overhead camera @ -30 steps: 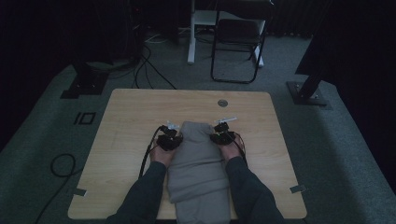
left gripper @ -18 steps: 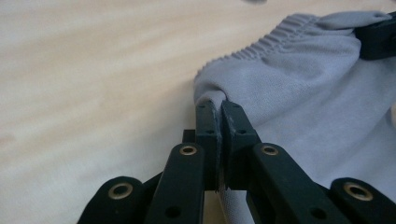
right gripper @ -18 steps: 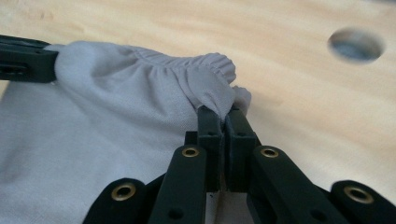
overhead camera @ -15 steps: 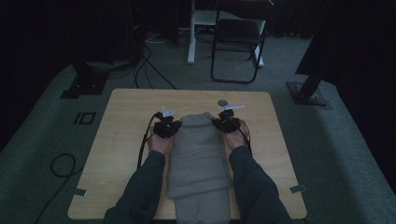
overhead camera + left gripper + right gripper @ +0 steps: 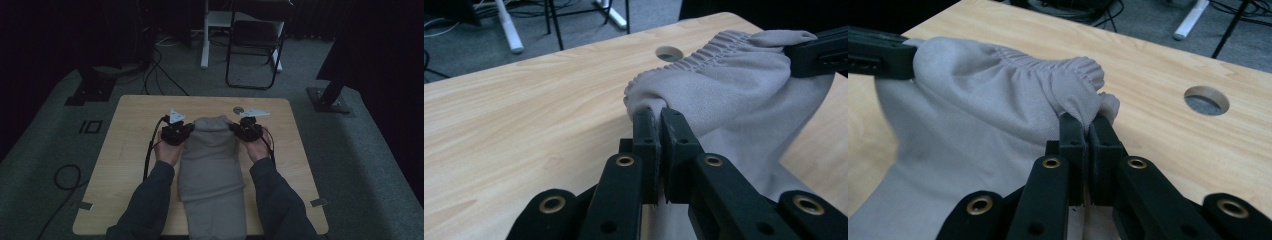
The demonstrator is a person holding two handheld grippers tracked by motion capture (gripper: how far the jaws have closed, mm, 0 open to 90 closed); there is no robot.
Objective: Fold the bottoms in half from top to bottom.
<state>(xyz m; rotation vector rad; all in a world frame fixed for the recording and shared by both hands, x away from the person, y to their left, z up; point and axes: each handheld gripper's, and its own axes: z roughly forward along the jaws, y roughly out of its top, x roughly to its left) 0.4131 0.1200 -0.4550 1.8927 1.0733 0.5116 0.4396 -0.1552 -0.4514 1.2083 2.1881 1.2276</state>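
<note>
Forearms reach forward over the near edge of the table [image 5: 130,115], one on either side of the grey trousers [image 5: 210,165], wrists roughly level and both grippers pointing inward toward each other. My left gripper [image 5: 186,131] is clamped tight on the left corner of the elastic waistband [image 5: 704,50], a fold of cloth pinched between its jaws. My right gripper [image 5: 235,129] is closed just as firmly on the right corner. Between them the waistband hangs stretched and raised off the wood at the far end, while the legs trail back toward me down the middle of the table, over its near edge. A round hole [image 5: 1206,100] lies just beyond the right gripper.
</note>
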